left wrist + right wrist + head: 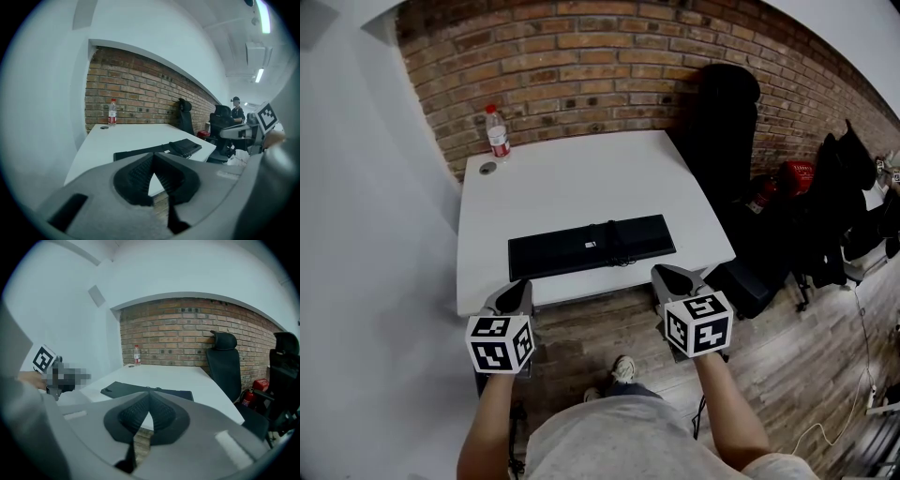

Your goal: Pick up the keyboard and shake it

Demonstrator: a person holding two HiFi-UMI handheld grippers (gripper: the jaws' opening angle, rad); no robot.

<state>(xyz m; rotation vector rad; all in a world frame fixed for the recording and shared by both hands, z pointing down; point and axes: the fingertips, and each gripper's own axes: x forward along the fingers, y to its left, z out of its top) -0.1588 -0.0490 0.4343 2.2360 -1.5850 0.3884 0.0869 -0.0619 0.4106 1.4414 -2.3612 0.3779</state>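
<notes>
Both pairs of jaws are seen pressed together with nothing between them. The left gripper [517,291] and the right gripper [673,277] are held just off the near edge of the white table [581,169]. Straight ahead, the flat black keyboard [591,246] is laid close to that edge, its long axis run along it, one end before each gripper. Neither is judged clearly nearer.

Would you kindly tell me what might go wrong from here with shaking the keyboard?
The left claw and right claw are both shut, short of the table; arriving that way would likely shove the keyboard, not grip it. It lies flat and thin, so a shallow pinch may slip while shaking. The bundle on top, perhaps a cord, could swing loose.
</notes>
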